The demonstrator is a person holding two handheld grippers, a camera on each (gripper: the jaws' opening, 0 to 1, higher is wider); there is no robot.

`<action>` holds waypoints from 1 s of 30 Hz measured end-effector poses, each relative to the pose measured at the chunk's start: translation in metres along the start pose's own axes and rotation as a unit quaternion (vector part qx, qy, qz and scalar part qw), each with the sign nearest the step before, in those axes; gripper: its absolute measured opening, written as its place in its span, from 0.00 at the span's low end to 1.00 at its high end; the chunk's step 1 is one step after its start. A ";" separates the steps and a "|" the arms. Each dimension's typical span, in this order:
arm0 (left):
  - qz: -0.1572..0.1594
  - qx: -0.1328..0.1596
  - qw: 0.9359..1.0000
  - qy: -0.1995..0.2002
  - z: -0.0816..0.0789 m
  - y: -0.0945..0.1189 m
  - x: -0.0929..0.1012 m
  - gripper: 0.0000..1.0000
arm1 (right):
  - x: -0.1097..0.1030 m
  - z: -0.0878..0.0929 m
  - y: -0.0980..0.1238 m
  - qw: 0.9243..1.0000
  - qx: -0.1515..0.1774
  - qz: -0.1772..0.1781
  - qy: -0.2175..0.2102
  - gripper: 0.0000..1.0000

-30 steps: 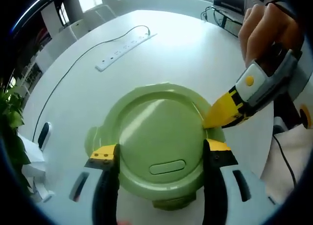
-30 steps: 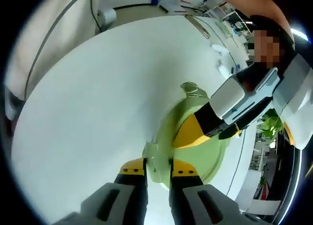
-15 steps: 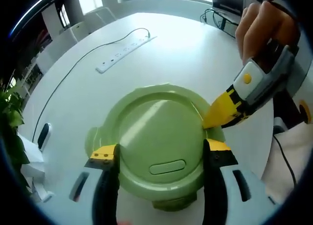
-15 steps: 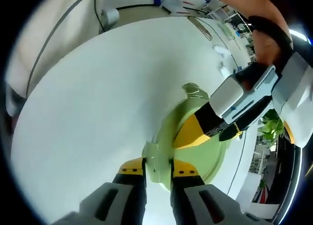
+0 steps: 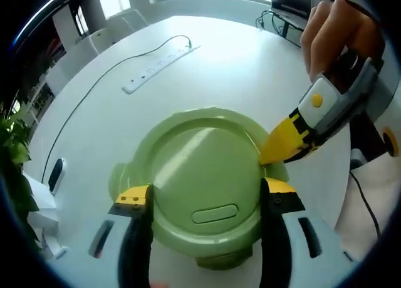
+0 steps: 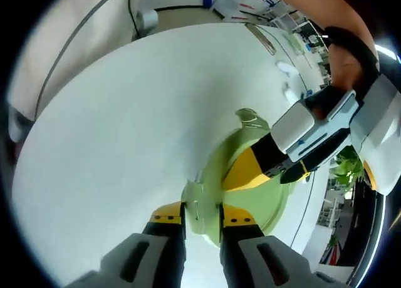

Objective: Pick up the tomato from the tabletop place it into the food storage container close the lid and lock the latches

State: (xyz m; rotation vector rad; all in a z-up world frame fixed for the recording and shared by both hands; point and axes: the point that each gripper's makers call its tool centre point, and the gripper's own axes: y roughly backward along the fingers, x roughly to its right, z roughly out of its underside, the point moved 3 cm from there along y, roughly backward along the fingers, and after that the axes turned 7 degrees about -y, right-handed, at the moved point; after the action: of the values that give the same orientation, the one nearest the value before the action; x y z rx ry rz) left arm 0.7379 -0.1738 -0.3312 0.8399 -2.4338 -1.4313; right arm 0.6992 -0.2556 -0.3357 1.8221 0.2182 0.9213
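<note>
1. Food storage container (image 5: 203, 175) sits on the white round worktop (image 5: 238, 62), its green lid (image 5: 200, 166) already on top; we cannot see the tomato.
2. In the left gripper view, our left tool (image 5: 205, 200) stands with its jaws spread wide, one on each side of the lid's near edge, gripping nothing that we can make out.
3. The right tool (image 6: 193, 214) has its jaws drawn close on a pale green latch (image 6: 195, 203) at the container's rim, as the right gripper view shows.
4. In the left gripper view, the right tool (image 5: 283, 144) comes in from the right with its yellow tip touching the lid's right edge, a hand (image 5: 335, 25) behind it.
5. In the right gripper view, the left tool (image 6: 247, 172) lies across the lid; a second latch (image 6: 250, 118) stands at the far rim.
6. A white power strip (image 5: 156, 66) with its dark cable lies far left on the worktop.
7. Compared with a second ago, both tools and the container hold almost the same places; only the views have shifted slightly.
</note>
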 end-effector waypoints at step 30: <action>-0.002 0.012 1.000 0.000 -0.002 -0.001 -0.001 0.62 | 0.015 -0.006 0.016 0.999 0.022 0.031 -0.014 0.25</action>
State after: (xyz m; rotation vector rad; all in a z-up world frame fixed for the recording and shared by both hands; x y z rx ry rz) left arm 0.7400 -0.1744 -0.3310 0.8510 -2.4556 -1.4059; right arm 0.7013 -0.2502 -0.3139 1.8898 0.1658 0.9405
